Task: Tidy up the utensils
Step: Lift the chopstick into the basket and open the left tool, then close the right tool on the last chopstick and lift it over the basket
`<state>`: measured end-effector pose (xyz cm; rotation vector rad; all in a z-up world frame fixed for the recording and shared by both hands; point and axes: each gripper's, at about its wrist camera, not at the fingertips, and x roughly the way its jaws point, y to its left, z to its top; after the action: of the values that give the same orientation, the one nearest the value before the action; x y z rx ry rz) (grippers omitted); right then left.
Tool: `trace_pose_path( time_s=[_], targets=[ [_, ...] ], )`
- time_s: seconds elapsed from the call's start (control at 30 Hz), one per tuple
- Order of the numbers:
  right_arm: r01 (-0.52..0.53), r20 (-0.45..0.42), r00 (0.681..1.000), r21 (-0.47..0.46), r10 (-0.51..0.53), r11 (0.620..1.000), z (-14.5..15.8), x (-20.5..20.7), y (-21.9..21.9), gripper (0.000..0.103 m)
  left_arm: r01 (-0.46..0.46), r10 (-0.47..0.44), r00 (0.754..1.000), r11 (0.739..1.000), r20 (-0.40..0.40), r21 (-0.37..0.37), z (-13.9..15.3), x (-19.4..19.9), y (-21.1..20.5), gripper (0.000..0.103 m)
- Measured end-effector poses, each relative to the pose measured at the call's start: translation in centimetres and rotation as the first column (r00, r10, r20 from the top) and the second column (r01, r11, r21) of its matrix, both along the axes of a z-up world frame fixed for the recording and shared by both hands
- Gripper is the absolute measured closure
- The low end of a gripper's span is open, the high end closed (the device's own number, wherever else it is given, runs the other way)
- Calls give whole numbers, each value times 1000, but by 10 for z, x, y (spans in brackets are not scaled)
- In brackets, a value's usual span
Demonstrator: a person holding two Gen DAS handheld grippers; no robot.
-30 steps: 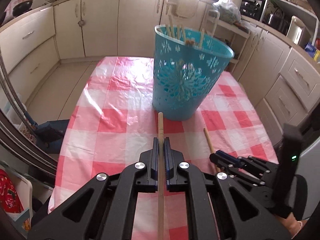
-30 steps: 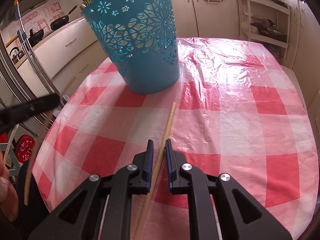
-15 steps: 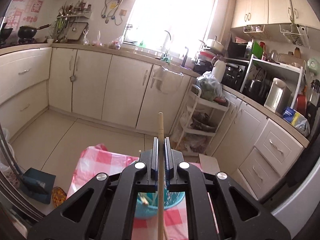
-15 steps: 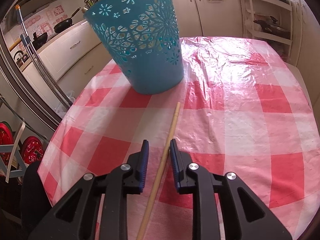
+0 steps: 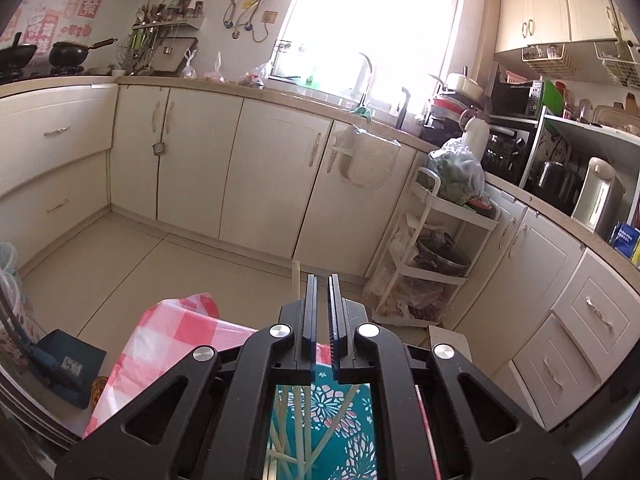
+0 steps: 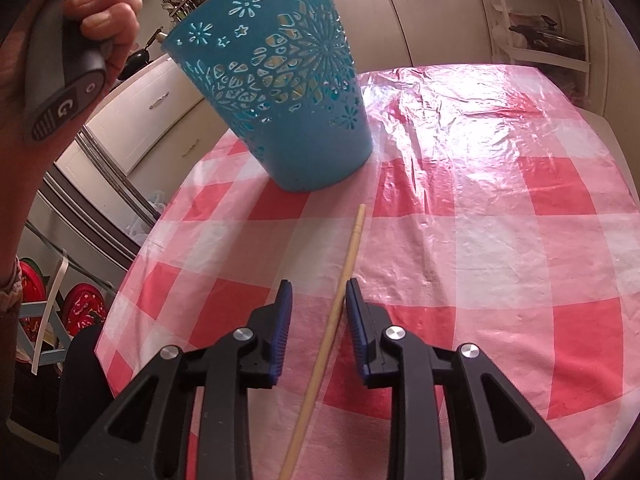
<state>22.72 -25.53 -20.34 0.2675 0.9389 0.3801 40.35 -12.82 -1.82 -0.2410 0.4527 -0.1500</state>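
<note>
While my right gripper (image 6: 319, 286) points down at the checked tablecloth (image 6: 480, 240), its jaws have just been opening and now stand partly apart, gripping nothing. The last loose chopstick (image 6: 348, 256) lies flat on the cloth between them, off-centre and close against the right-side finger (image 6: 356, 312). Its far tip points towards the blue basket (image 6: 280, 100), just short of the base.

Left gripper (image 5: 322, 280): closed to a thin slit, up over the basket (image 5: 340, 412), which shows below through the frame with sticks already inside. No stick shows in the slit. A pale stick tip (image 5: 295, 278) stands just beside the left-side finger; I cannot tell whether it is pinched lower down or merely standing in the basket. My left hand (image 6: 100, 8) is on its handle, above and beside the rim.

Notes for the right-hand pick, as I judge it:
- Shift sideways so the stick sits midway between the pads.
- Line the jaws square across the shaft.
- Go down until the tips just meet the cloth; the film looks slick and wrinkled.
- Close slowly, since a thin round stick may roll or tip out.
- Lift level, then carry it over the rim.
</note>
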Motion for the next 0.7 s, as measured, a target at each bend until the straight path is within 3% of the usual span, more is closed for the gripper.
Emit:
trace_pose_path(
  time_s=[0.27, 0.33, 0.4, 0.47, 0.5, 0.6, 0.7],
  targets=[
    [0, -2, 1000, 5, 0, 1000, 0, 1, 0, 75, 5, -2, 999, 998, -51, 58, -19, -33, 12, 97],
    [3, -2, 1000, 4, -3, 1000, 1, 0, -1, 75, -9, 12, 999, 998, -42, 65, -18, -50, 24, 89],
    [13, -1, 1000, 1, -13, 1000, 1, 0, -2, 75, -37, 39, 999, 996, -23, 77, -17, -71, 39, 63],
    [27, -4, 1000, -2, -27, 1000, 1, 0, -3, 77, -83, 84, 996, 993, -5, 87, -21, -94, 59, 49],
    [32, -4, 999, -13, -32, 999, 1, 0, -3, 79, -93, 95, 995, 992, -10, 90, -25, -103, 68, 47],
    [53, 2, 999, -97, -53, 994, 3, 1, 4, 92, -116, 123, 990, 989, -75, 94, -47, -121, 94, 45],
    [24, 47, 999, -287, -11, 958, 7, 0, 26, 95, -135, 150, 974, 986, -169, 96, -79, -132, 117, 44]
  ],
)
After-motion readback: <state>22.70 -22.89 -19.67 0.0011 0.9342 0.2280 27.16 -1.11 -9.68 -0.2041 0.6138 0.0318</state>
